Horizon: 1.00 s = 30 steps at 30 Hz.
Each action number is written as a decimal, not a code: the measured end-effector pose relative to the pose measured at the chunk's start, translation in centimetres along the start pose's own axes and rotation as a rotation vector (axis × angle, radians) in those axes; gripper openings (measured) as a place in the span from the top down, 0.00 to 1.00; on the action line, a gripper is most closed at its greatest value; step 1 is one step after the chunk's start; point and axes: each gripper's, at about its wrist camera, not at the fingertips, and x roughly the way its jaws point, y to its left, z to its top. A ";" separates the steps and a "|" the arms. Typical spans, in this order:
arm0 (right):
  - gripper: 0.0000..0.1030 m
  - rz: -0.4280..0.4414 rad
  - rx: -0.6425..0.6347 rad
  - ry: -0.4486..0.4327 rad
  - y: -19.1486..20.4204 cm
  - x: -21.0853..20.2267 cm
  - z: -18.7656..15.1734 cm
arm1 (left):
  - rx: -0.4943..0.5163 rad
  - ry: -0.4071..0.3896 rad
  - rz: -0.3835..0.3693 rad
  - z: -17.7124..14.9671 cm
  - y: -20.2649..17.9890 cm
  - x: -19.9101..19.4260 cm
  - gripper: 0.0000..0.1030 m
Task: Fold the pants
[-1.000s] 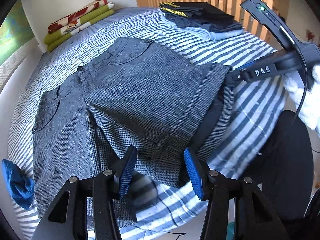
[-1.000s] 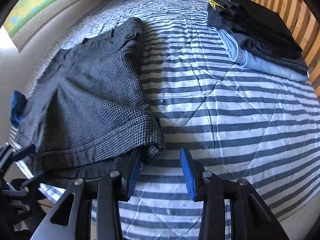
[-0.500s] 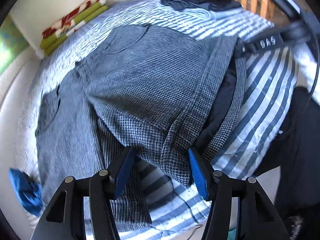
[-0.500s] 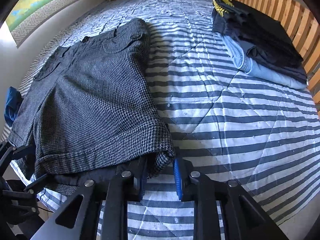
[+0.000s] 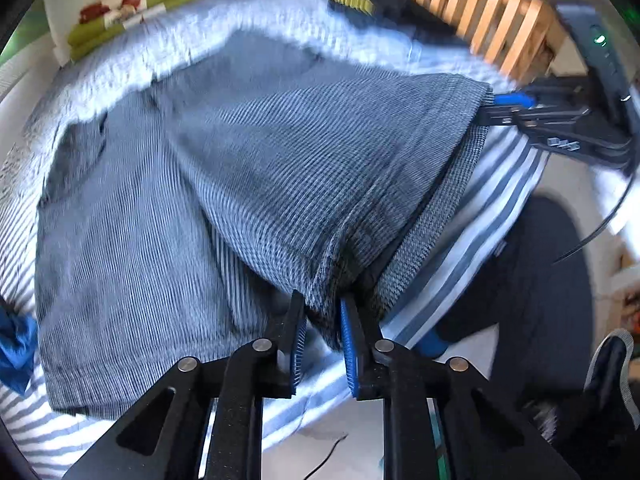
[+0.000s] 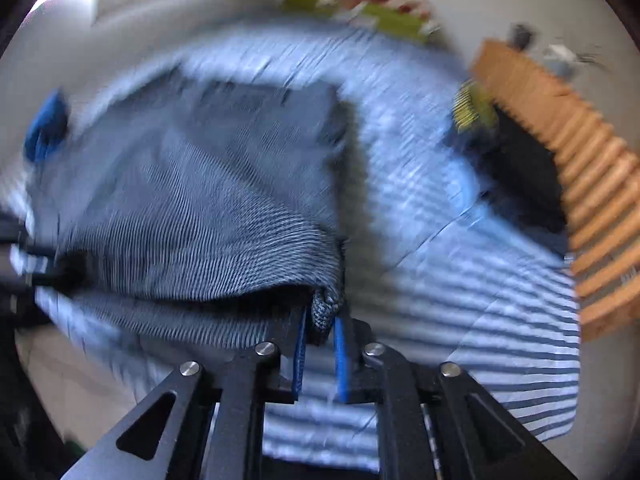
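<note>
We now have both tongs pinched on the leg hem of the pants (image 5: 224, 184): the left gripper (image 5: 323, 322) has just been closing and now clamps the near corner, which a second ago lay loose between its wide jaws, while the right gripper (image 6: 320, 326) grips the other corner. The hem has come up off the striped bed (image 6: 480, 320), so we judge the fold toward the waistband is beginning.

R wrist view motion-blurred, folded clothes (image 6: 516, 160) indistinct, bedspread (image 5: 500, 184) cut off
</note>
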 end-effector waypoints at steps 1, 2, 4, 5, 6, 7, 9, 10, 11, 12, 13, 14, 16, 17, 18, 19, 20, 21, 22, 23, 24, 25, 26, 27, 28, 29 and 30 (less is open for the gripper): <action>0.78 0.016 -0.010 0.039 -0.1 0.6 -0.5 | -0.001 0.023 -0.002 -0.4 0.2 0.4 0.77; 0.78 0.026 0.006 0.056 -0.7 0.8 -1.0 | -0.011 0.033 -0.023 -0.8 0.6 0.3 0.75; 0.77 0.060 0.047 0.062 -2.0 0.4 -1.3 | -0.030 0.029 -0.064 -1.0 1.0 -0.5 0.74; 0.77 0.077 0.090 0.047 -3.2 -0.2 -1.3 | -0.044 -0.001 -0.070 -0.9 1.3 -1.6 0.72; 0.76 0.089 0.129 0.026 -4.1 -0.7 -1.2 | -0.047 -0.025 -0.069 -0.7 1.3 -2.2 0.69; 0.75 0.116 0.168 0.008 -4.9 -1.3 -0.9 | -0.034 -0.052 -0.058 -0.3 1.3 -3.0 0.69; 0.75 0.145 0.217 -0.004 -5.7 -1.7 -0.2 | 0.018 -0.093 -0.036 0.7 -0.2 -4.0 0.59; 0.75 0.149 0.234 -0.006 -5.7 -1.6 0.3 | 0.039 -0.101 -0.031 1.3 -0.7 -4.0 0.52; 0.75 0.143 0.245 0.000 -5.7 -1.2 0.8 | 0.064 -0.104 -0.026 1.9 -1.5 -3.7 0.39; 0.75 0.137 0.248 0.009 -5.5 -0.7 1.2 | 0.106 -0.098 -0.010 2.4 -2.7 -3.0 0.36; 0.75 0.138 0.241 0.016 -4.8 -0.3 1.5 | 0.157 -0.085 0.016 2.4 -3.9 -2.3 0.36; 0.75 0.138 0.236 0.021 -4.4 0.0 1.5 | 0.222 -0.063 0.060 2.9 -4.9 -1.3 0.36; 0.75 0.145 0.245 0.038 -4.0 0.6 1.0 | 0.311 -0.031 0.146 3.5 -5.8 0.9 0.36; 0.75 0.158 0.248 0.043 -3.9 0.8 0.8 | 0.325 -0.014 0.151 3.6 -5.9 1.7 0.36; 0.75 0.168 0.252 0.047 -3.7 0.9 0.5 | 0.330 0.007 0.150 3.7 -5.8 2.5 0.36; 0.75 0.169 0.255 0.052 -3.6 1.1 0.2 | 0.339 0.019 0.149 3.7 -5.6 3.2 0.37; 0.74 0.172 0.257 0.056 -3.5 1.1 -0.1 | 0.352 0.030 0.149 3.7 -5.6 4.0 0.42; 0.74 0.181 0.256 0.058 -3.4 1.3 -0.3 | 0.351 0.041 0.127 3.8 -5.4 4.3 0.54; 0.74 0.188 0.253 0.058 -3.4 1.2 -0.5 | 0.336 0.042 0.100 3.8 -5.3 4.7 0.60; 0.74 0.197 0.242 0.055 -3.1 1.0 -0.7 | 0.311 0.044 0.075 4.0 -5.1 5.0 0.65; 0.71 0.205 0.223 0.054 -2.8 0.8 -0.8 | 0.291 0.042 0.064 4.0 -4.8 4.9 0.69; 0.68 0.203 0.206 0.054 -2.6 0.7 -0.9 | 0.280 0.043 0.053 4.2 -4.5 4.9 0.69; 0.67 0.192 0.176 0.050 -2.2 0.4 -1.0 | 0.258 0.046 0.026 4.3 -4.0 4.8 0.69; 0.66 0.175 0.147 0.044 -1.7 0.1 -1.2 | 0.240 0.046 0.010 4.3 -3.7 4.7 0.69; 0.65 0.160 0.127 0.038 -1.4 -0.1 -1.3 | 0.224 0.044 -0.008 4.3 -3.3 4.7 0.69; 0.65 0.144 0.114 0.039 -1.1 -0.1 -1.3 | 0.217 0.045 -0.018 4.3 -3.1 4.7 0.69; 0.65 0.131 0.111 0.043 -1.0 0.1 -1.3 | 0.214 0.046 -0.017 4.3 -3.0 4.6 0.71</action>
